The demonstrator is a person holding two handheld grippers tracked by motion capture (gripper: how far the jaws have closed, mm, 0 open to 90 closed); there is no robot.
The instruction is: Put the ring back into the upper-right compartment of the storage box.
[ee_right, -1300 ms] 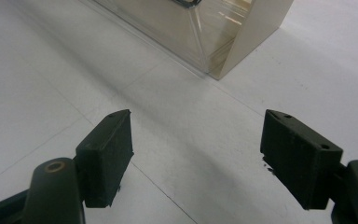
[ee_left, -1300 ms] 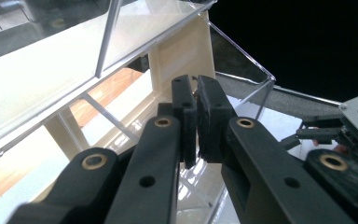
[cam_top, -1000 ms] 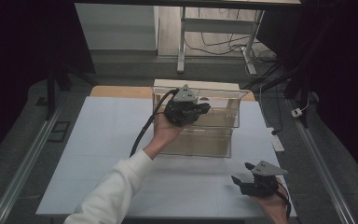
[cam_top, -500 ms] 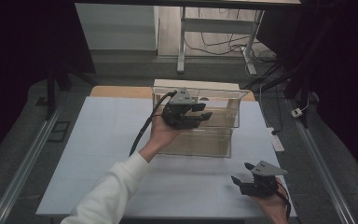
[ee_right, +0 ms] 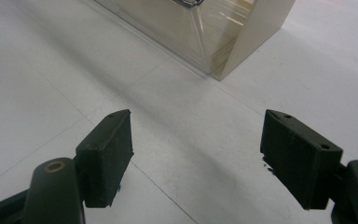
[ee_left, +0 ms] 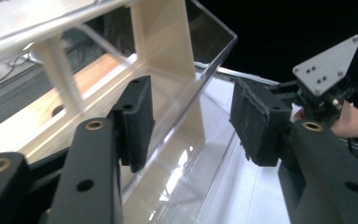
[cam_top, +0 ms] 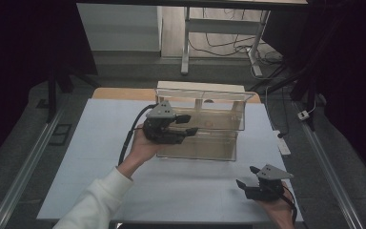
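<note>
Two claws work at a pale grey worktop (cam_top: 100, 143). The left claw (cam_top: 187, 125) is spread wide, its jaws straddling the near wall of a clear plastic two-tier drawer box (cam_top: 219, 143) mid-worktop. The right claw (cam_top: 246, 177), also released, hovers near the front right corner.

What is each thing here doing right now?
Left gripper: open, jaws either side of the box's clear wall, not clamped.
Right gripper: open, holding nothing, above the table.
Clear plastic box: upright on the table, top open.
Table: white sheet lying flat.
</note>
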